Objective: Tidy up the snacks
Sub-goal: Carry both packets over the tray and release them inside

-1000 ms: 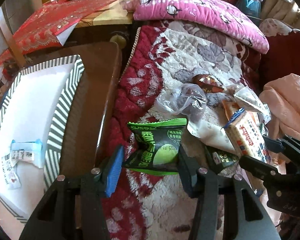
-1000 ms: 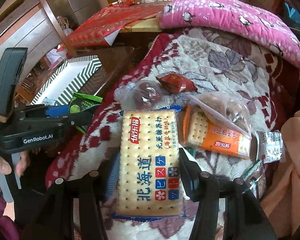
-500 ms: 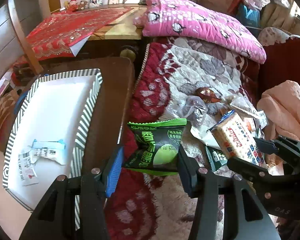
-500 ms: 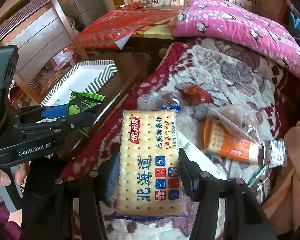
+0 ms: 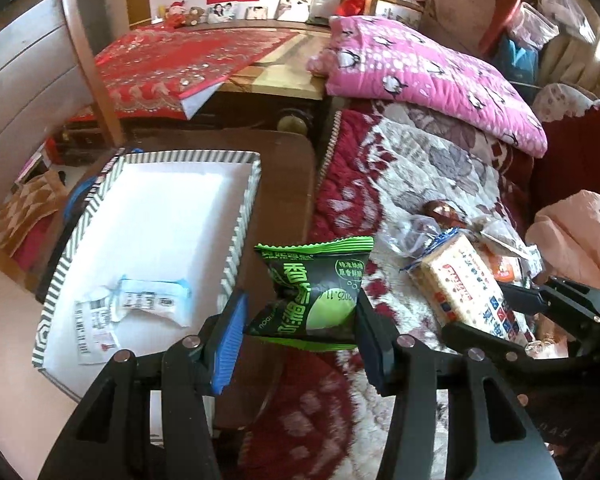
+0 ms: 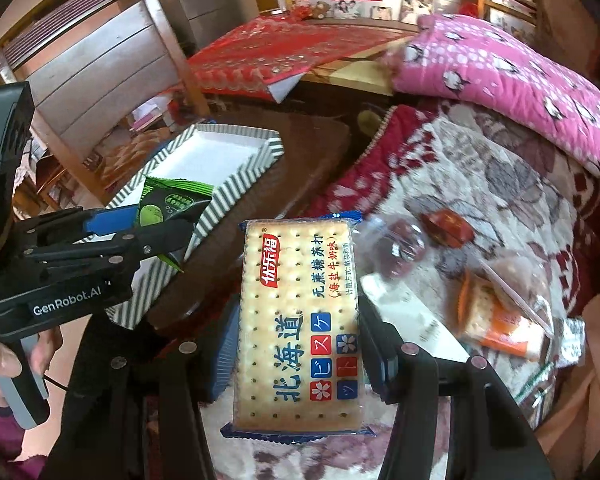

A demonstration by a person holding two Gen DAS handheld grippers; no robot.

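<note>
Blanket-covered sofa, snacks remaining; left gripper [image 5: 300, 316] clamping green packet [image 5: 312, 288], right gripper [image 6: 296, 344] clamping cracker pack [image 6: 298, 320]; carrying step; next, releasing over striped tray [image 5: 244, 216] at ten o'clock.

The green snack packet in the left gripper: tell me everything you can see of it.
The green snack packet is a small glossy pillow pack, black-fronted with a bright green crimped top edge, green lettering and a round green picture. It is sealed and slightly creased, held upright and clear of the blanket, pinched at its sides in the left gripper. It hangs beside the striped tray, not yet over it.
</note>
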